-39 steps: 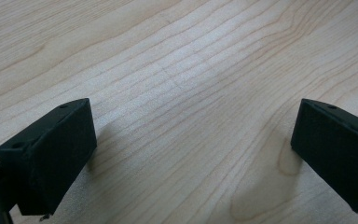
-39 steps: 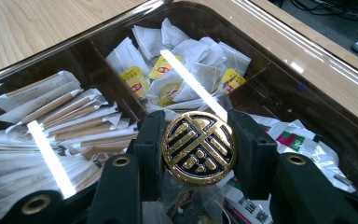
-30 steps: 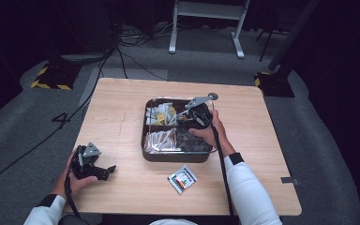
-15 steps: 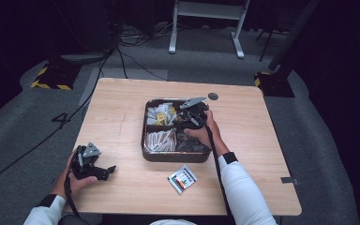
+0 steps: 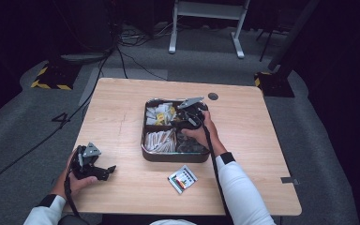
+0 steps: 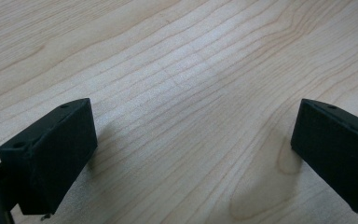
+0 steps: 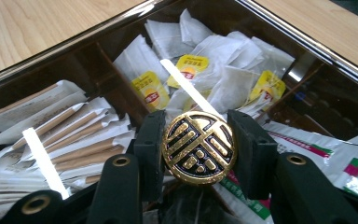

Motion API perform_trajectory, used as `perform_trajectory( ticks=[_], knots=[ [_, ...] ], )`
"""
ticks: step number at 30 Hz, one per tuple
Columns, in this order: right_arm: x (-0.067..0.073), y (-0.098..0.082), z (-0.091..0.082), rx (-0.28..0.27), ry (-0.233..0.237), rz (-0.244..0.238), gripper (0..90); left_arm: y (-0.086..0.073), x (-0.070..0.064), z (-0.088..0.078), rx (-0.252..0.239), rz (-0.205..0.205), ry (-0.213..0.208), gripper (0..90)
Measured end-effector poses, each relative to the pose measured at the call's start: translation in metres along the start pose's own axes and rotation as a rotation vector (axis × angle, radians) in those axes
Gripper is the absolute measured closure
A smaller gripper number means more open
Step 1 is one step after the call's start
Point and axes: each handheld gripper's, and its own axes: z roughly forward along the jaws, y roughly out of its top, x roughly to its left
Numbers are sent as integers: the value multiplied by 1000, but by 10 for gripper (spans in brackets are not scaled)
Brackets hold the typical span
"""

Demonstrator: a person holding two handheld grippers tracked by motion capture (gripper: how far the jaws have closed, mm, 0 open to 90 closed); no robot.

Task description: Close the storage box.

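A round black disc with a raised gold emblem (image 7: 199,148) sits at lower centre of the right gripper view, clamped edge to edge between the two black jaws of the right gripper (image 7: 199,151), whose pads press on its left and right rims. It hangs above a dark, shiny-rimmed compartment tray (image 7: 98,35). Directly behind it, in the upper middle, lie white tea bags with yellow tags (image 7: 223,70); to the left, long paper-wrapped sticks (image 7: 70,135); to the lower right, white sachets printed in green and pink (image 7: 335,158).

In the high view the right gripper (image 5: 191,117) is at the centre of the frame, over the tray (image 5: 146,152) on a pale wooden table (image 5: 117,108). Just below the tray, on the table, lies a small white packet with coloured print (image 5: 182,178). At lower left the left gripper (image 5: 104,171) rests on the table, well apart from the tray; in its own view the jaws of the left gripper (image 6: 193,154) stand wide apart over bare wood, holding nothing
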Motion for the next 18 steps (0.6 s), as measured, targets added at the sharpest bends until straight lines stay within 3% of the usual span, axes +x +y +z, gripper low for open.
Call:
perform_trajectory(
  ticks=[10, 18],
  knots=[
    [1, -3, 1, 19, -19, 1, 588, 0, 0, 0, 0, 0, 0, 5],
    [-2, -4, 2, 12, -2, 2, 587, 0, 0, 0, 0, 0, 0, 5]
  ],
)
